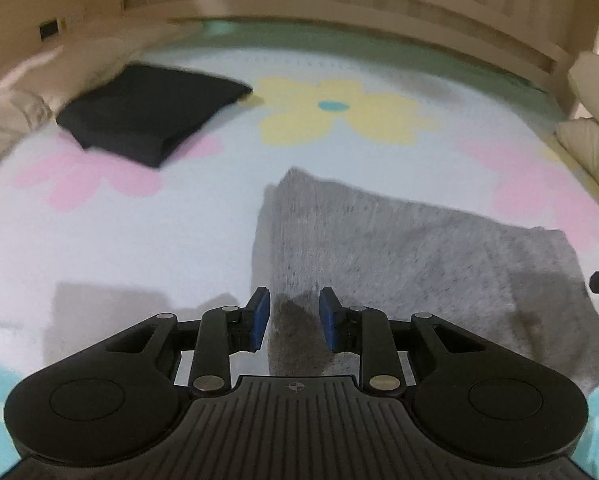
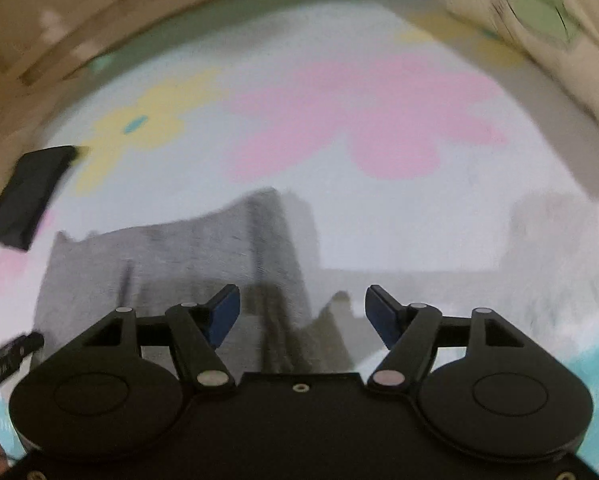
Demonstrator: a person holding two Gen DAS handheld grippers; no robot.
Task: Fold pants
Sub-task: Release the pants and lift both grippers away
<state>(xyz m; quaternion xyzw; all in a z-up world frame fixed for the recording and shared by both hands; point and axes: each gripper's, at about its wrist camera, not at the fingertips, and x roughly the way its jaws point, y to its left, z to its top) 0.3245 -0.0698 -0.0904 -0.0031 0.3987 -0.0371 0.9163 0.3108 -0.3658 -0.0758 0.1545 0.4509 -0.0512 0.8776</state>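
A pale blue bed sheet [image 1: 139, 232] printed with large pink and yellow flowers fills most of both views, stretched over a bed with a cream wooden slatted headboard [image 1: 339, 0] at its far end. Cream quilted pillows [image 1: 591, 120] sit at the sheet's right edge in the left wrist view, and more bedding of the same pale colour lies at the left edge.

On the sheet lie the heather-grey knit pants [image 1: 419, 248], folded into a thick, roughly rectangular bundle just ahead of both grippers, in the near middle of the bed. In the right wrist view the same grey pants [image 2: 171, 264] appear blurred, with a dark vertical crease or seam running down them (the blur hides finer detail).

Well apart from them, toward the far left of the bed, rests a black folded garment [image 1: 151, 116], lying partly over a pink flower; it shows again at the left edge of the right wrist view [image 2: 27, 196].

The left gripper [image 1: 293, 320] hovers over the near corner of the grey bundle, its blue-padded fingers narrowly parted with nothing between them. The right gripper [image 2: 301, 316] is spread wide above the pants' near edge, also holding nothing.
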